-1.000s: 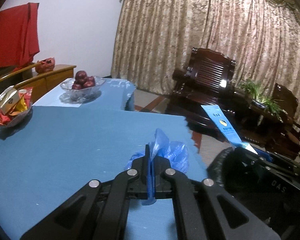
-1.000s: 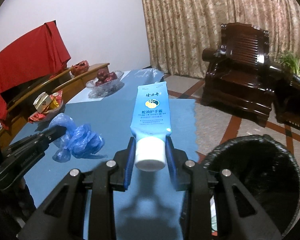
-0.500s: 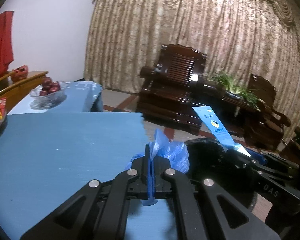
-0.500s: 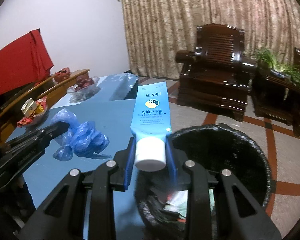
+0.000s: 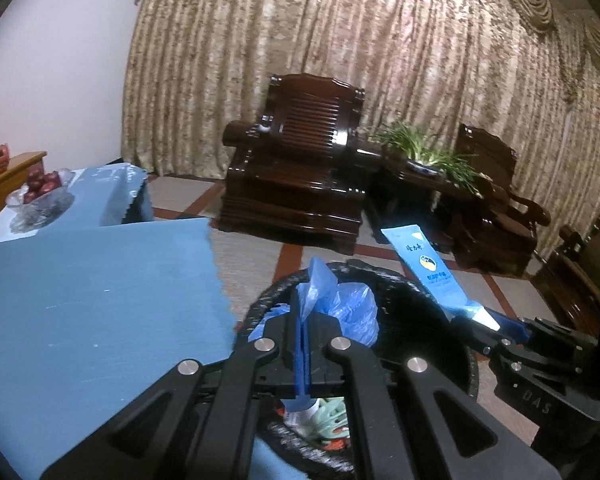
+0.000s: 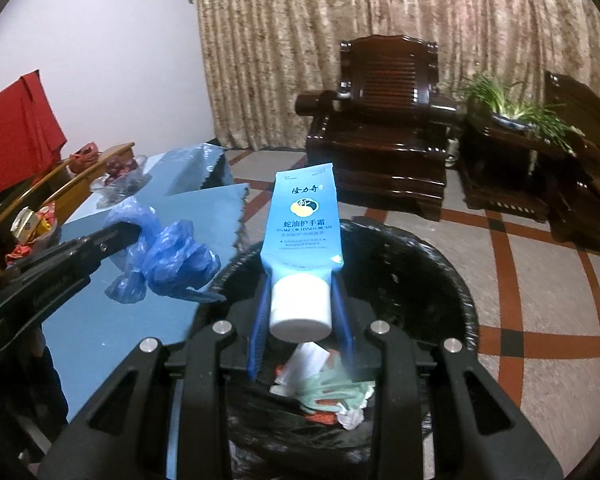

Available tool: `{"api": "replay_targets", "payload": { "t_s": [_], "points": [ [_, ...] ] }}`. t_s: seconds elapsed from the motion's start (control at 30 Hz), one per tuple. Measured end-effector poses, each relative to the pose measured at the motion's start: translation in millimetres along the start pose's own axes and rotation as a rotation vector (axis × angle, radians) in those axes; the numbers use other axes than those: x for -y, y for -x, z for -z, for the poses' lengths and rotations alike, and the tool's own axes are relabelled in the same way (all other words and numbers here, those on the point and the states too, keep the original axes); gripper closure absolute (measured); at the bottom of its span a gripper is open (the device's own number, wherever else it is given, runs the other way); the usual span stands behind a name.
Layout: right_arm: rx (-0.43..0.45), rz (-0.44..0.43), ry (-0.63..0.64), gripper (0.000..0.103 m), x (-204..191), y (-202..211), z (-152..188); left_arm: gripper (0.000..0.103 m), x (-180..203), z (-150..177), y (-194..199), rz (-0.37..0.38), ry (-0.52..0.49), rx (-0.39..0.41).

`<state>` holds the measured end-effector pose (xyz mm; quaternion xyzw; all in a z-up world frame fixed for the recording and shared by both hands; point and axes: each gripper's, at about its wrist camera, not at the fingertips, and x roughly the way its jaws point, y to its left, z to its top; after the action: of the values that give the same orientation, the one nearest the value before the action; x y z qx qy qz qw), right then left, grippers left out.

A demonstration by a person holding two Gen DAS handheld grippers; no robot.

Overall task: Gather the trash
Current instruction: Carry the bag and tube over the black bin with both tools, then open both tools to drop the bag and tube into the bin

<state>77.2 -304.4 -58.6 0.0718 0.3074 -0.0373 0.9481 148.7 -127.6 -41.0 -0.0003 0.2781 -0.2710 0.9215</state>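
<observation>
My left gripper [image 5: 303, 312] is shut on a crumpled blue plastic bag [image 5: 344, 308] and holds it over the near rim of the black-lined trash bin [image 5: 420, 300]. It also shows in the right wrist view [image 6: 120, 236] with the bag [image 6: 172, 260] hanging at the bin's left edge. My right gripper [image 6: 300, 300] is shut on a blue hand cream tube [image 6: 304, 224], white cap toward me, held above the open bin [image 6: 440, 280]. The tube also shows in the left wrist view [image 5: 428, 272]. Trash lies inside the bin.
A table with a blue cloth [image 5: 80, 288] is to the left of the bin. On it stand a glass bowl of red fruit [image 5: 40, 188] and a snack dish [image 6: 32, 224]. Dark wooden armchairs [image 6: 380, 120], a plant [image 6: 516, 108] and curtains stand behind.
Both grippers have moved right, off the table to above the trash bin, still holding the bag and the tube. The bin's inside has come into view.
</observation>
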Motion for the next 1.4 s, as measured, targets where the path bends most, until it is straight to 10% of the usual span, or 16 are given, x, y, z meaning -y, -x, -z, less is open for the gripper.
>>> {"api": "replay_targets", "payload": {
  "t_s": [1.17,1.4],
  "points": [
    [-0.155,0.111,-0.067,0.073,69.4,-50.9,52.3,0.102,46.6,36.5,-103.4,0.106,-0.061,-0.194],
    [-0.133,0.138,-0.070,0.043,77.1,-50.6,51.0,0.060,35.5,36.8,-104.4,0.134,-0.012,-0.207]
  ]
}}
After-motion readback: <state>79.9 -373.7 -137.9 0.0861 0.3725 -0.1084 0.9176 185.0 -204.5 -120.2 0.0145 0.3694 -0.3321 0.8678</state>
